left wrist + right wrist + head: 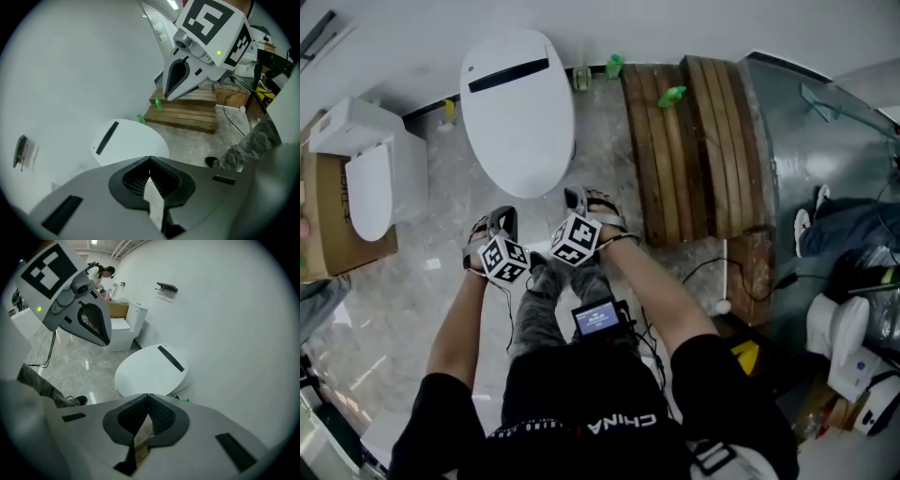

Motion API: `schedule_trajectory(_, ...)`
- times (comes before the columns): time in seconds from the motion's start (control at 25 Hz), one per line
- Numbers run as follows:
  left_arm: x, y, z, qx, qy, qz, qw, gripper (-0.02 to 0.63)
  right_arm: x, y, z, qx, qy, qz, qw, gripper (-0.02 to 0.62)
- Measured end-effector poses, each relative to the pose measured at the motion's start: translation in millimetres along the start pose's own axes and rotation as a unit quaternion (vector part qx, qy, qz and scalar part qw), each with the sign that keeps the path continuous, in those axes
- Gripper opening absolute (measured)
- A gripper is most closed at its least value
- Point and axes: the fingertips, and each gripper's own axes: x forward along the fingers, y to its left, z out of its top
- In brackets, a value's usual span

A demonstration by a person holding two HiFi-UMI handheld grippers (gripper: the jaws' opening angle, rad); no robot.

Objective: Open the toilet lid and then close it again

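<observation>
Gleaming oval toilet lid (517, 108), left hand-held gripper (150, 161) closed, right hand-held gripper (148, 397) closed

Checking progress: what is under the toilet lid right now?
The toilet lid lies shut, so only its white top and dark stripe show; anything beneath it is covered.

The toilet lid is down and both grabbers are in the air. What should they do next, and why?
Probably bring the right gripper down to the toilet lid, opening its jaws. The lid is closed; the left gripper and right one are shut, empty, away from it.
</observation>
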Motion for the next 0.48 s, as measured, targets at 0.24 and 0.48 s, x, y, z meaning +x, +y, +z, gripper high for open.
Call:
schedule_trajectory(0.24, -40, 16, 16, -0.012, 0.001, 0.034, 0.9994, 0.009, -49, -24, 6, -0.005, -0.013, 0.003, 1.0, 0.015)
schedule_trajectory(0.48, -68, 31, 46, -0.03, -0.023, 0.077, 0.9964, 0.009, -81, -40, 26, 0.008, -0.04, 0.0, 0.999, 0.014)
